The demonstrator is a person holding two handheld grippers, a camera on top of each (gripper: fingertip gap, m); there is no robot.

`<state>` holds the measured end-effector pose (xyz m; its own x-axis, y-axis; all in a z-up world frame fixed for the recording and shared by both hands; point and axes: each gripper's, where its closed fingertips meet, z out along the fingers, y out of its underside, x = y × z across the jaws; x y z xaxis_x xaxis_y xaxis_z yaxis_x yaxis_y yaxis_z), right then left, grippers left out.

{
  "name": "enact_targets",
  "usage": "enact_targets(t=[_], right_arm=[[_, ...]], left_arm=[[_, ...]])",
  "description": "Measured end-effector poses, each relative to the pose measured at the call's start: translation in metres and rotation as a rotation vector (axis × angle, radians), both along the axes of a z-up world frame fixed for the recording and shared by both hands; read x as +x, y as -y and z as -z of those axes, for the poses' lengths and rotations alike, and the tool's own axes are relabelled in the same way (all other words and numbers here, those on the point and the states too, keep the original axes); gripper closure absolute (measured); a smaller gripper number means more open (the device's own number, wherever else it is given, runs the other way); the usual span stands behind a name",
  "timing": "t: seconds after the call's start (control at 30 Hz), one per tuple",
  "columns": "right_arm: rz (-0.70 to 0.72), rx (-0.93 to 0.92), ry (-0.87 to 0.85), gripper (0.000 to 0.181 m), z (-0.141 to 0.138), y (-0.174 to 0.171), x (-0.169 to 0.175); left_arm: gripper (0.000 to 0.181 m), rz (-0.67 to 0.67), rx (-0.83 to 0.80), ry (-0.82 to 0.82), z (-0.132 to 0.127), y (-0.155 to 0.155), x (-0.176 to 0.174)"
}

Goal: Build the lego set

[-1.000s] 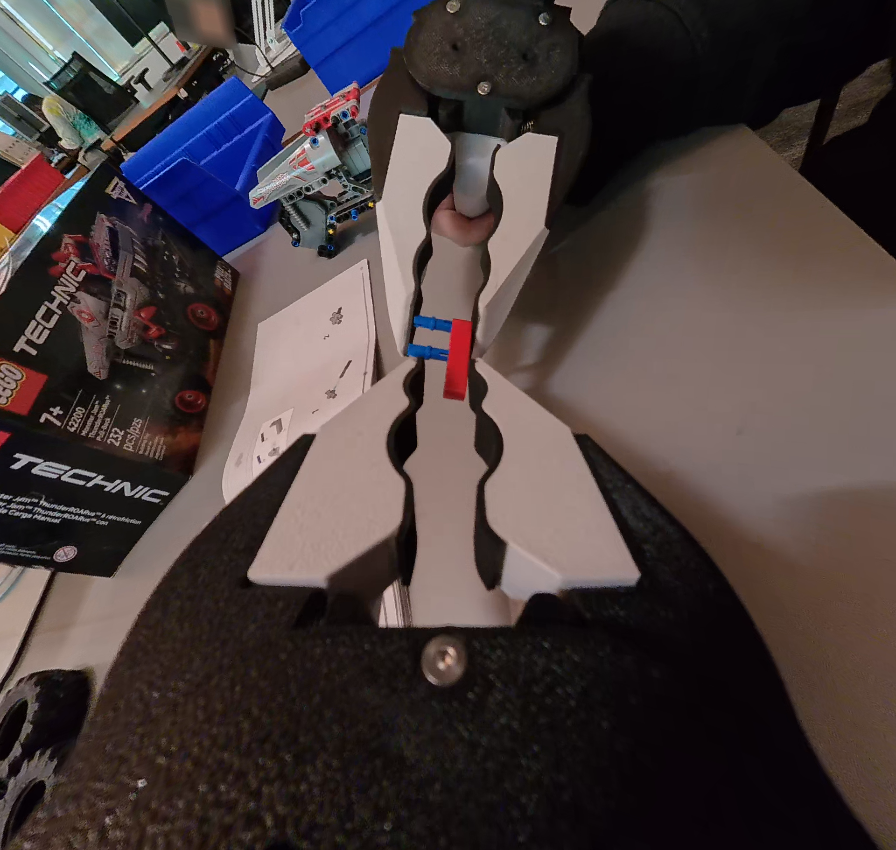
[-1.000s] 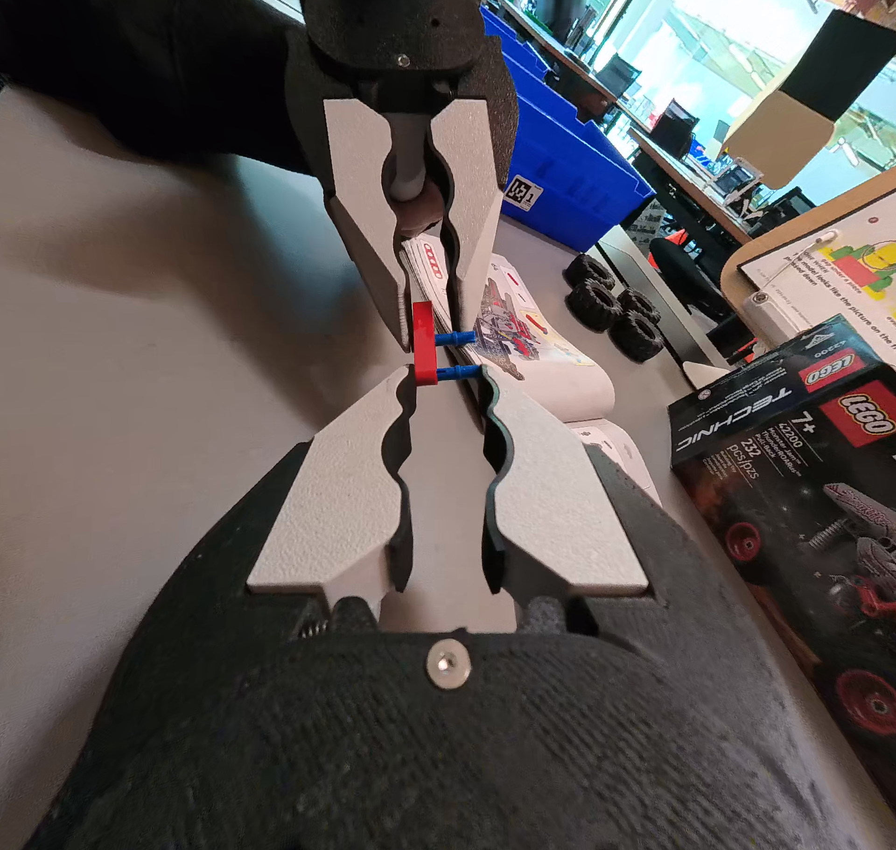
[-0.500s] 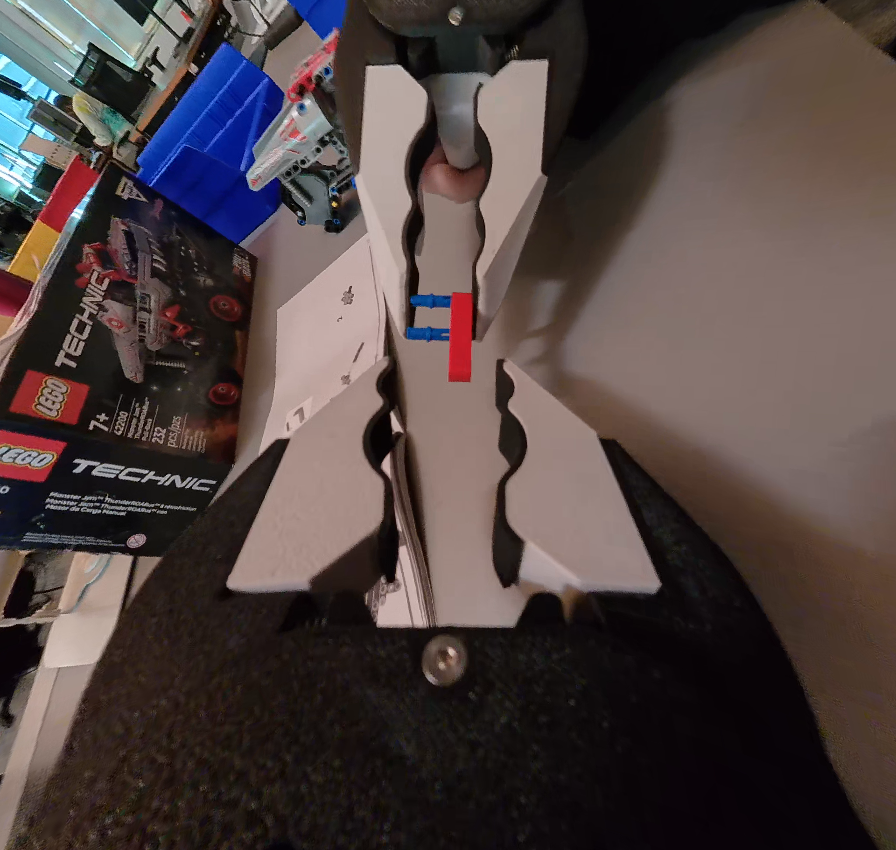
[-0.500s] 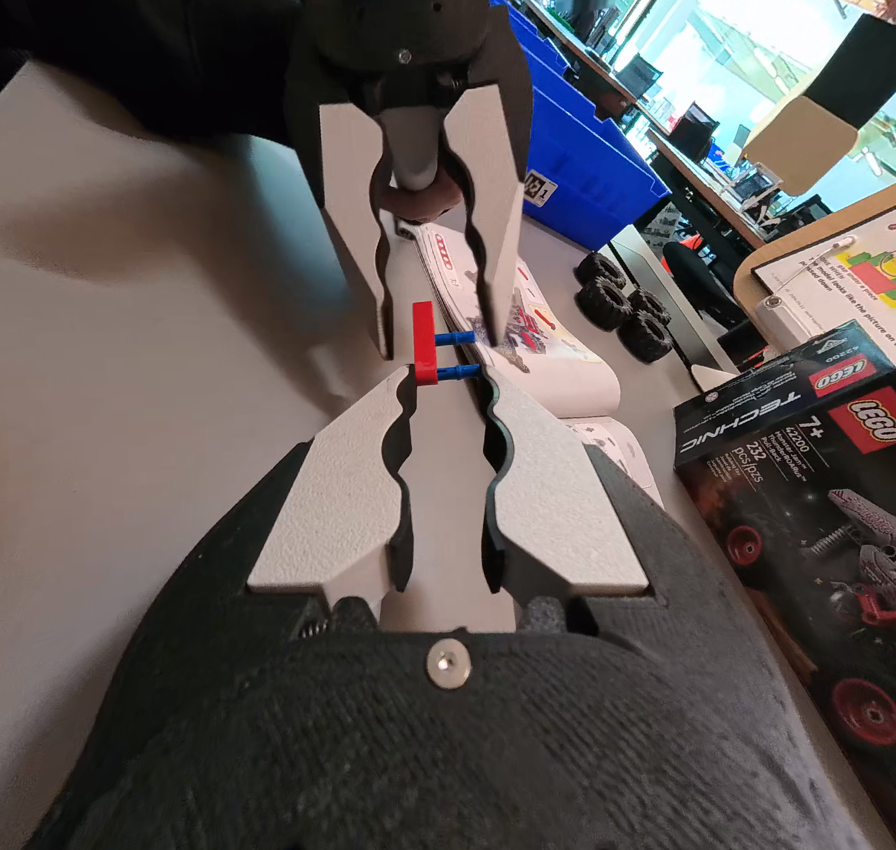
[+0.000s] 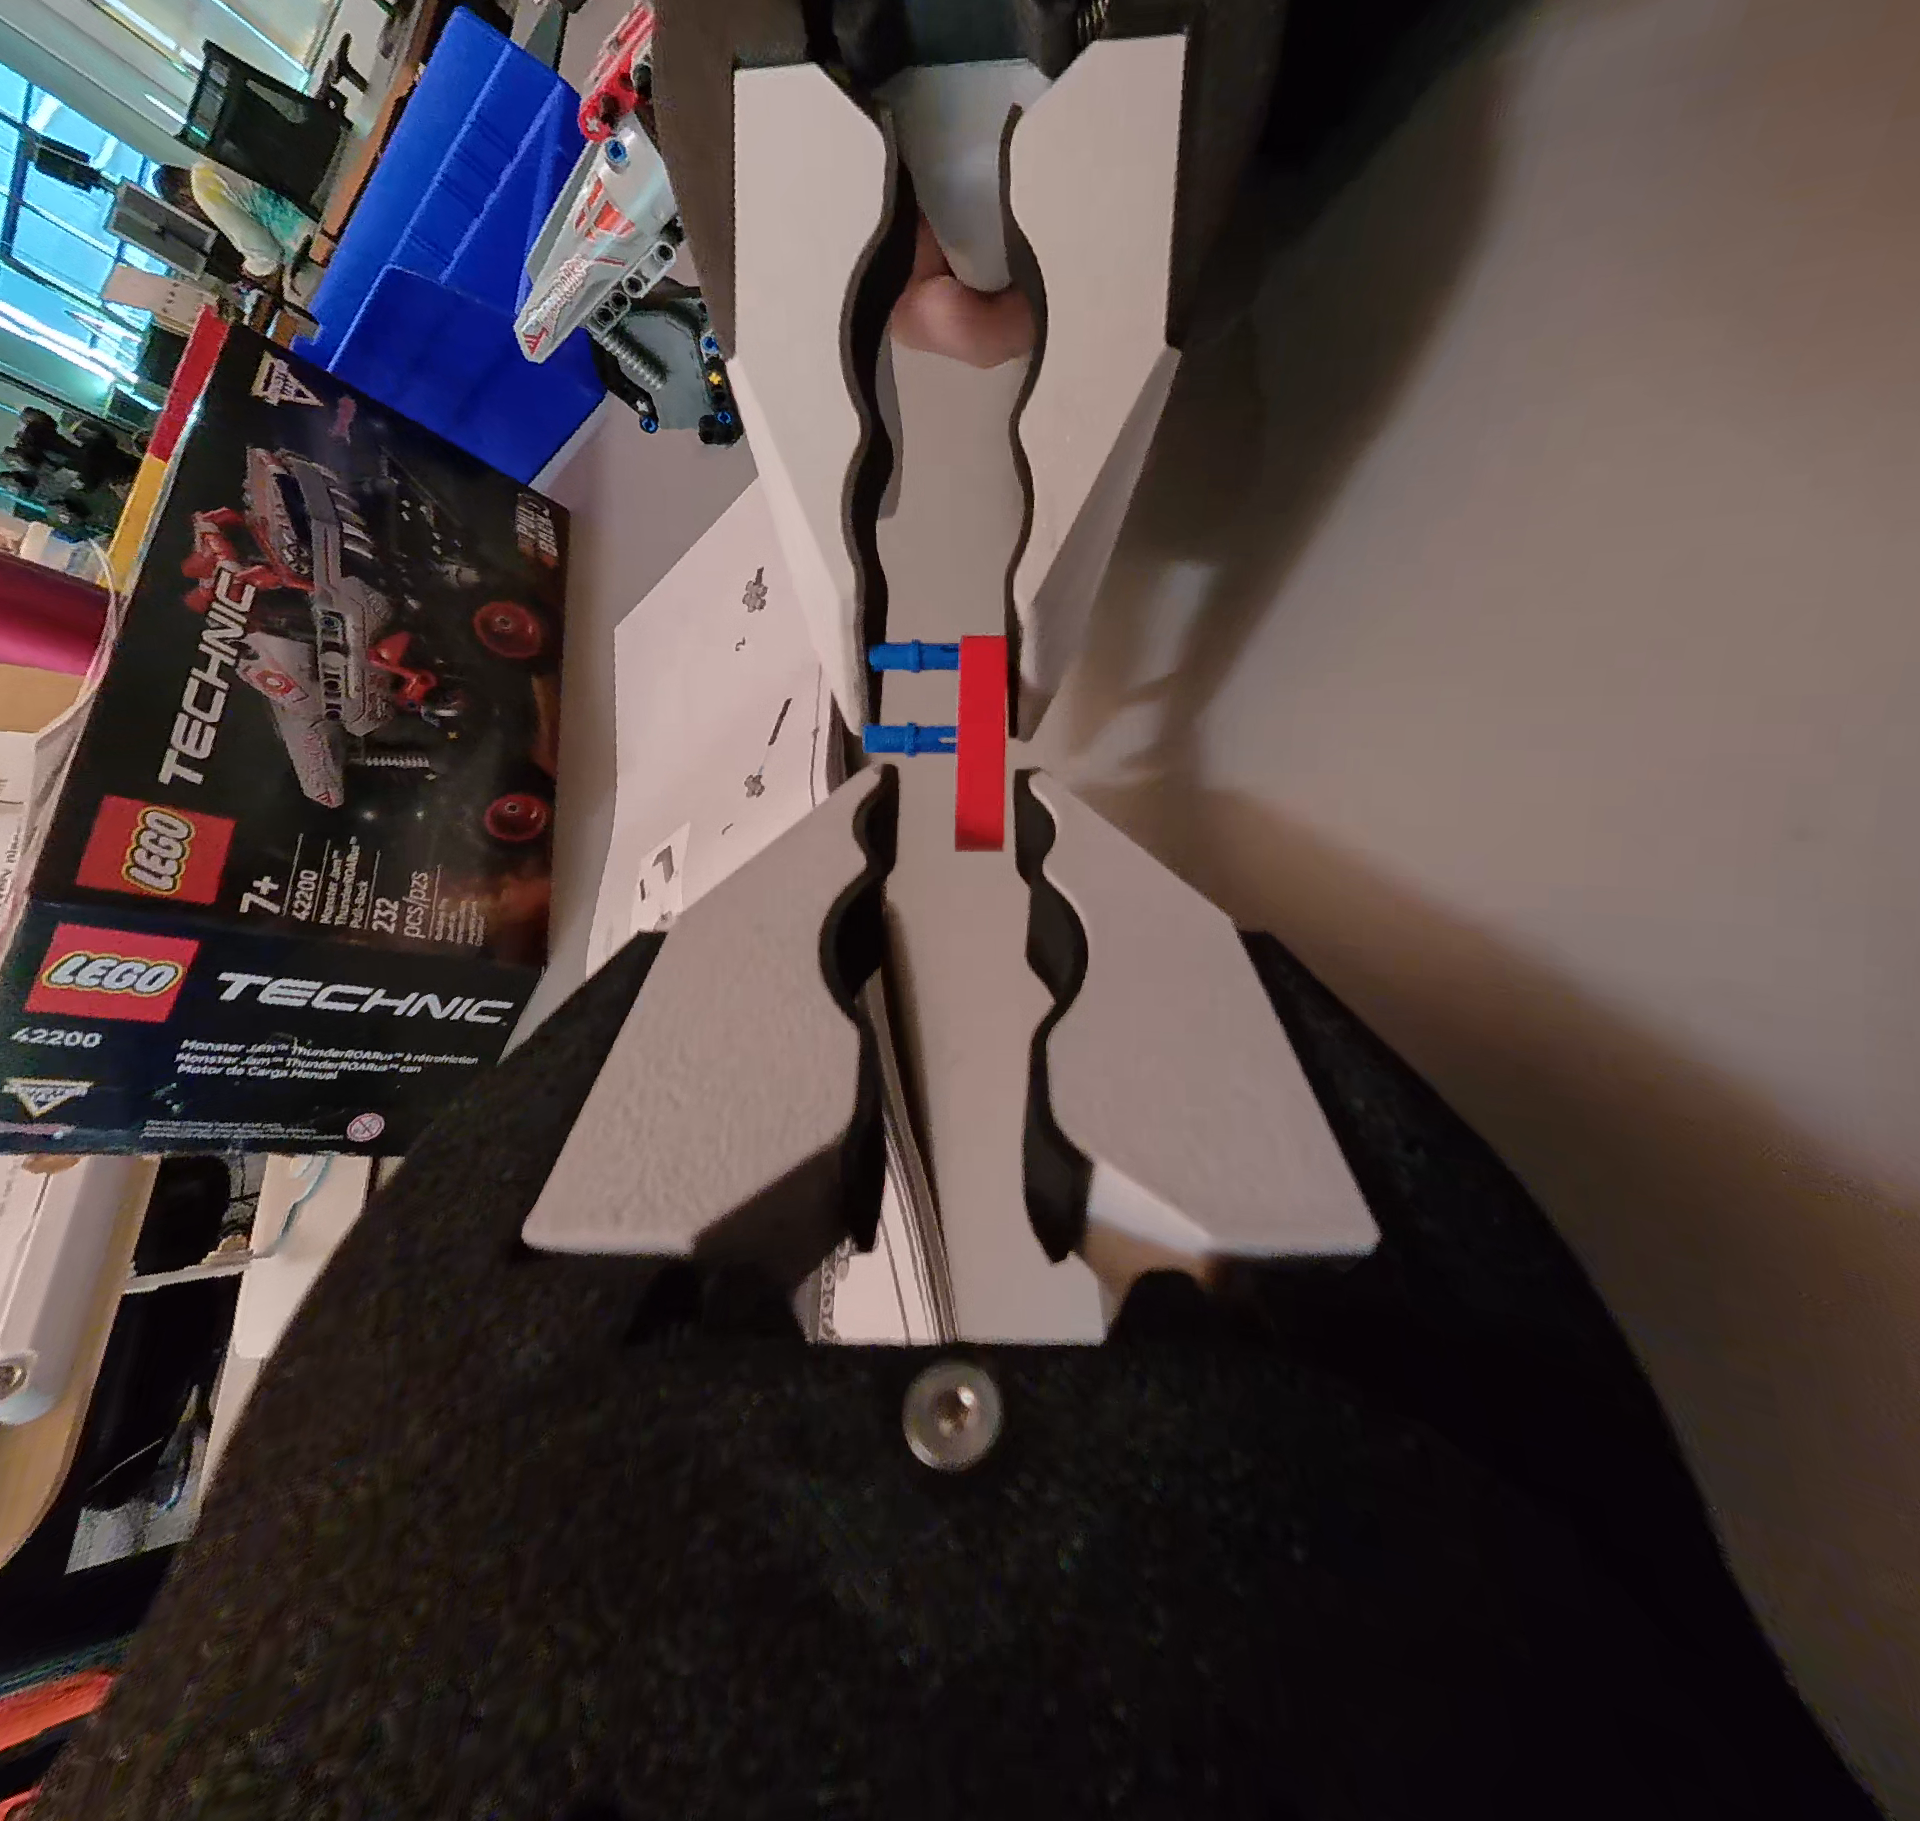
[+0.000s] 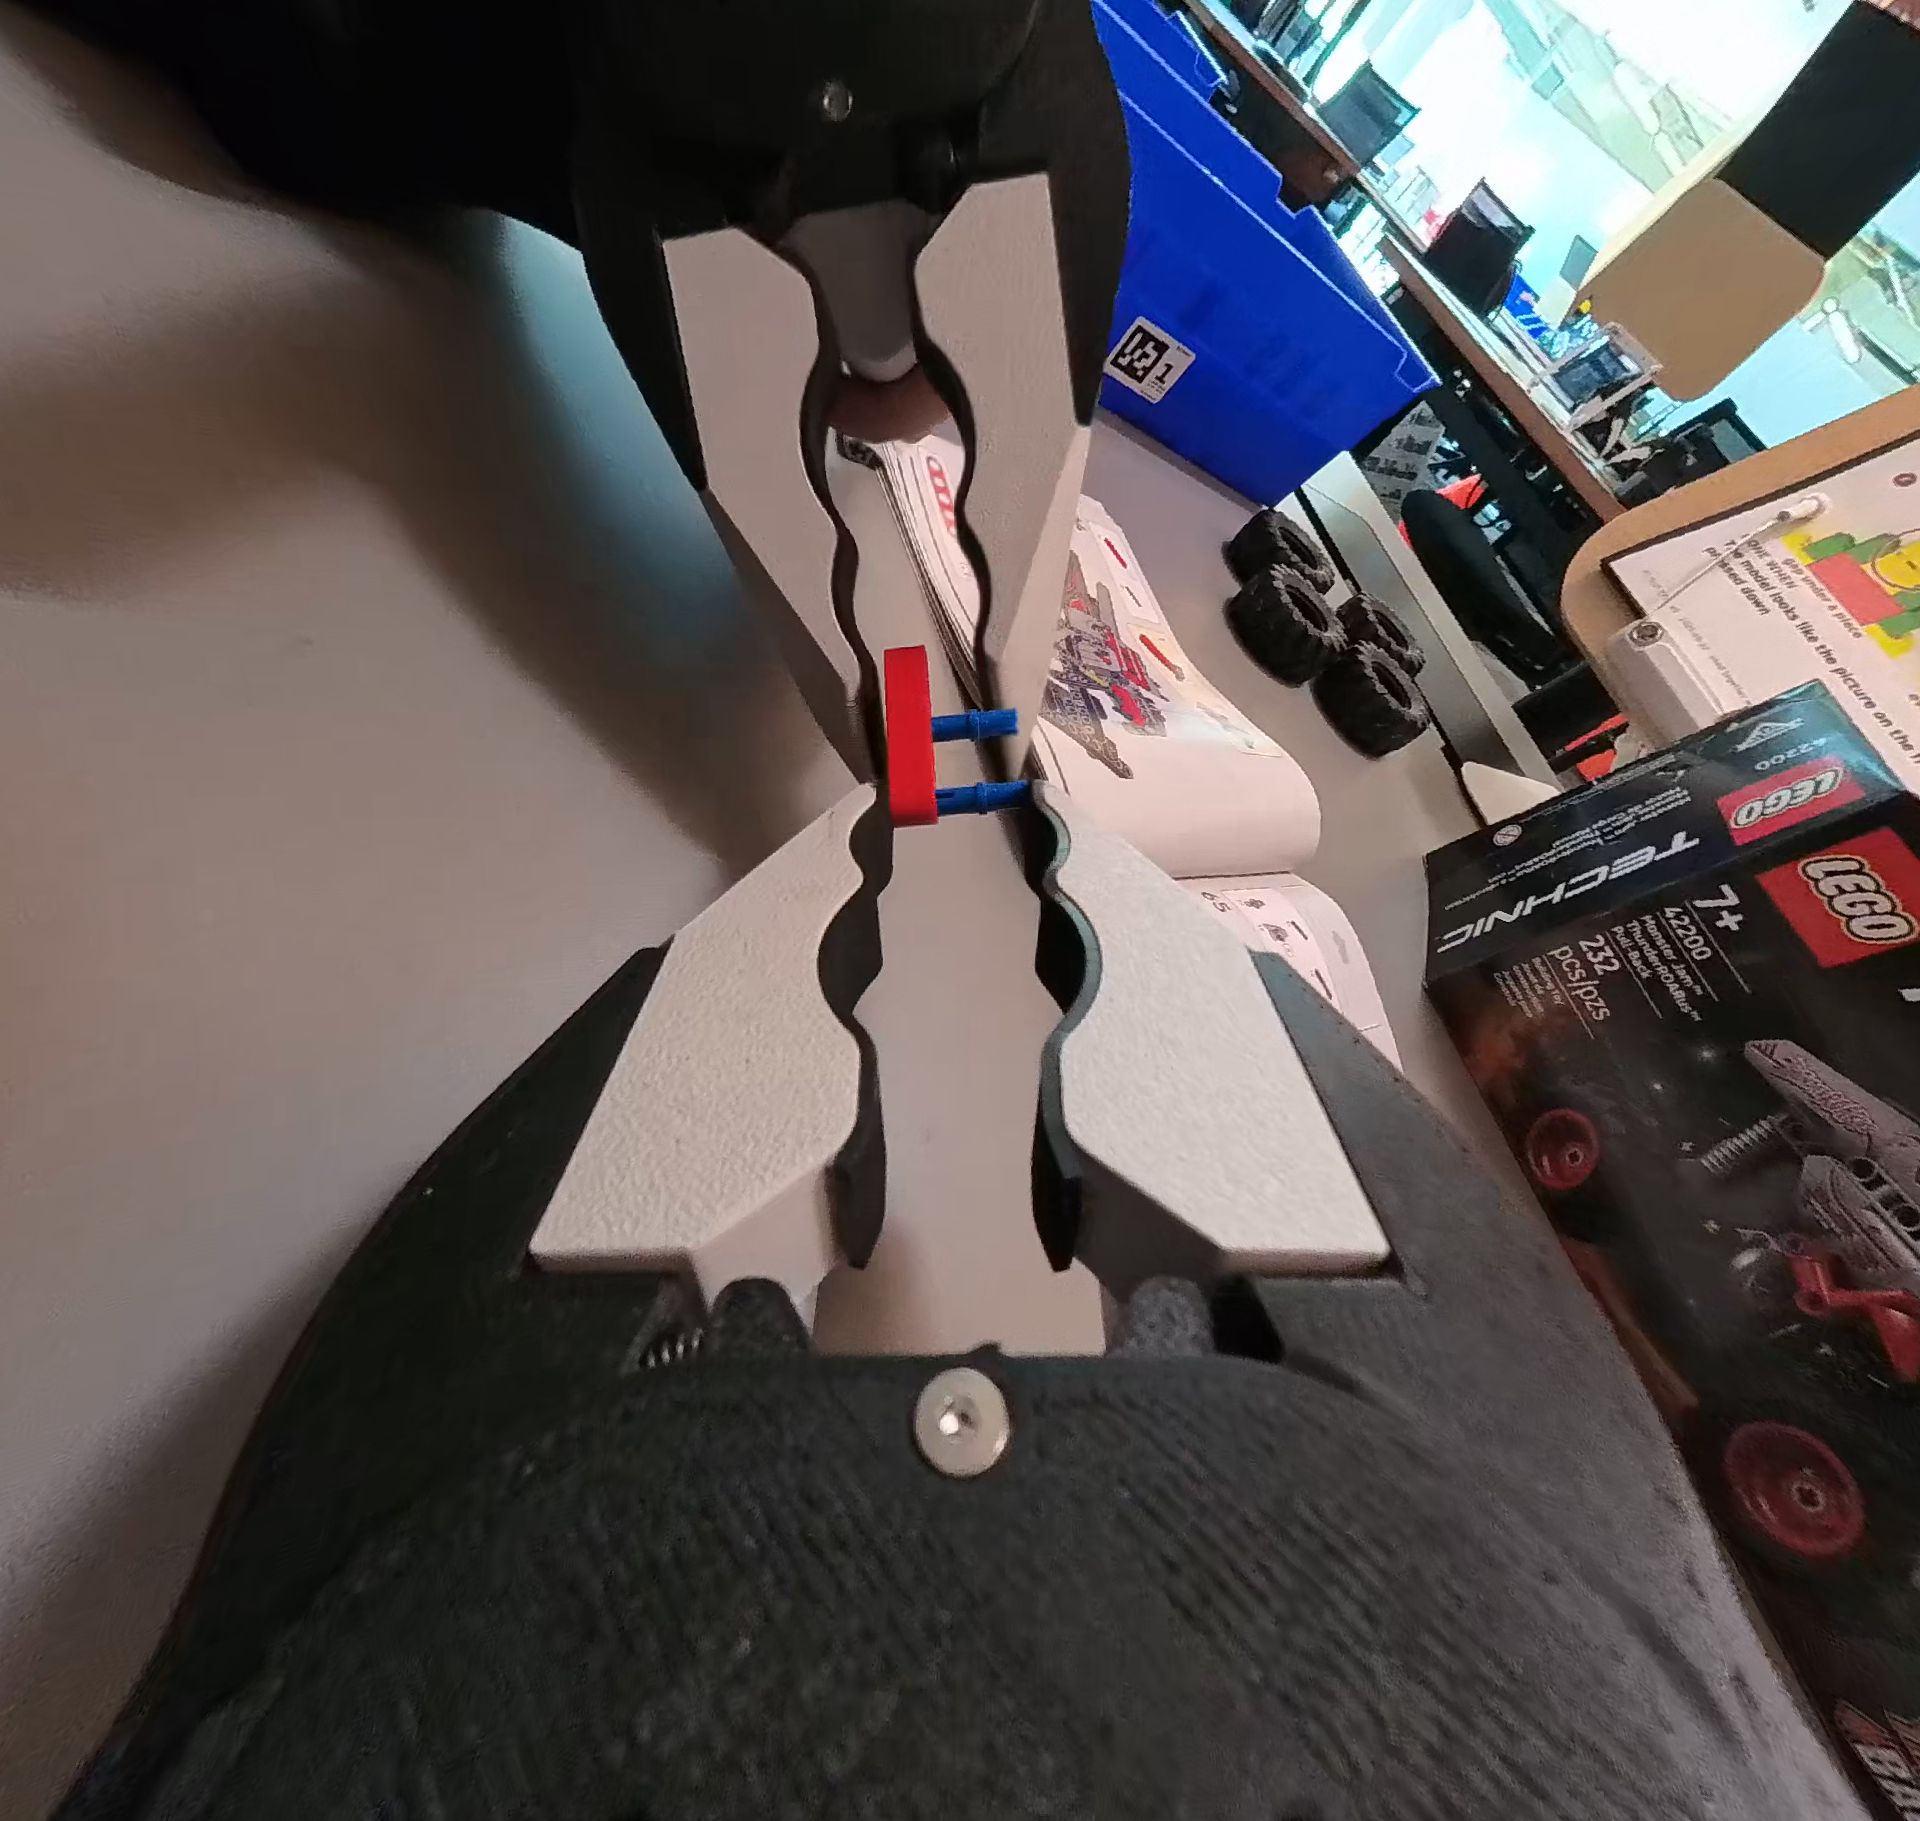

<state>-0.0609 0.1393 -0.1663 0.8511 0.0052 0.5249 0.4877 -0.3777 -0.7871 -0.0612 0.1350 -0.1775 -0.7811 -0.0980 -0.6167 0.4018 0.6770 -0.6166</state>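
Beam (image 6: 909, 748) with blue pins (image 6: 977, 792) sits pinched in right tongs (image 6: 951, 817); left tongs' (image 5: 953, 784) grip unclear.

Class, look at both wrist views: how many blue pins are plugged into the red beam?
2. Both stick out of one face of the red beam: the upper blue pin and the lower blue pin. None looks hidden.

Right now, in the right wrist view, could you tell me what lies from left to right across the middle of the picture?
Red beam → blue pins → open instruction booklet → black tyres → Lego set box.
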Motion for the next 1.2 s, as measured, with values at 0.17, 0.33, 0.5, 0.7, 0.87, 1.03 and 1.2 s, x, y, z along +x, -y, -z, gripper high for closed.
enact_targets(t=[0.17, 0.33, 0.5, 0.7, 0.87, 1.03, 1.2], right_arm=[[0.025, -0.029, 0.045, 0.158, 0.006, -0.001, 0.004], [0.037, -0.023, 0.049, 0.158, 0.005, -0.001, 0.006], [0.031, -0.045, 0.068, 0.158, 0.009, -0.001, 0.005], [0.047, -0.075, 0.060, 0.158, 0.013, -0.001, 0.007], [0.060, -0.103, 0.047, 0.157, 0.017, -0.002, 0.009], [0.084, -0.123, 0.053, 0.157, 0.020, -0.001, 0.012], [0.086, -0.148, 0.064, 0.158, 0.025, -0.002, 0.012]], left_arm=[[0.149, -0.013, -0.007, -0.021, 0.000, -0.002, 0.002], [0.144, -0.034, -0.019, -0.020, -0.003, -0.004, 0.004], [0.150, -0.028, 0.044, 0.019, 0.004, -0.002, 0.003], [0.149, -0.054, 0.092, 0.123, 0.002, -0.003, 0.009], [0.157, -0.049, 0.155, 0.165, 0.009, 0.000, 0.008], [0.159, -0.071, 0.160, 0.147, 0.010, 0.000, 0.011], [0.159, -0.080, 0.192, 0.132, 0.014, -0.001, 0.010]])
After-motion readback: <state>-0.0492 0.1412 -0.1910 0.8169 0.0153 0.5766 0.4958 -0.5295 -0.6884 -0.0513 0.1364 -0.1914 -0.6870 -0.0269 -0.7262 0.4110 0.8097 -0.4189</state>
